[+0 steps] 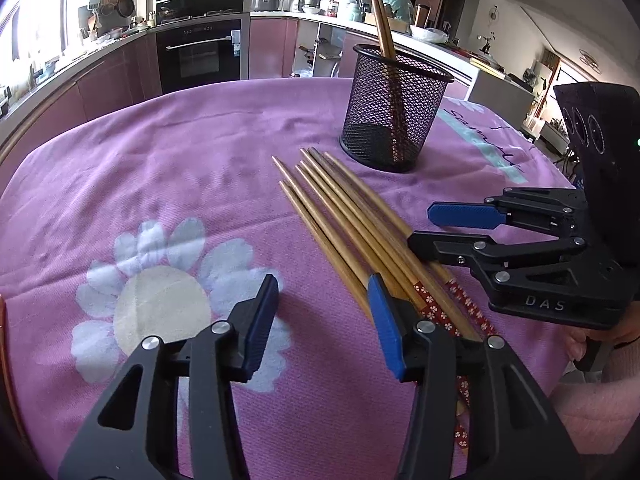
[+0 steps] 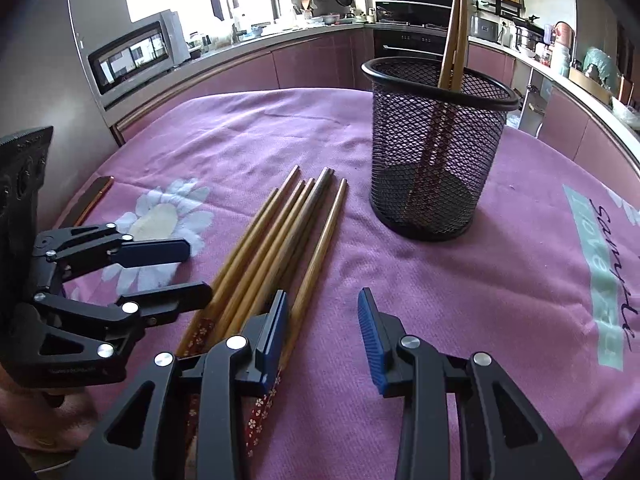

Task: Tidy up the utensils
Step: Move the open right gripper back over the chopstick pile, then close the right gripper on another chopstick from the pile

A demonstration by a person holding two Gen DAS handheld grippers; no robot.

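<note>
A tabletop draped in a pink-purple cloth printed with a white daisy carries everything here. On the far side of the cloth stands a black wire-mesh cylindrical holder, upright, with a pair of brown wooden chopsticks leaning inside it, their ends rising well above the rim.

Just in front of the holder lies a loose bundle of bamboo chopsticks with red flower-patterned handles — flat on the cloth, roughly side by side, tapered tips toward the holder but apart from it.

The left tongs, black with blue pads, stand apart with only bare cloth between them; the right-side finger sits over the handle end of the bundle, and whether it touches the sticks cannot be told. The right tongs are likewise apart with nothing between them, their left-side finger over the outermost sticks of the bundle.

At the cloth's far left edge in the right wrist view lies a dark flat phone-like slab with a copper edge.
</note>
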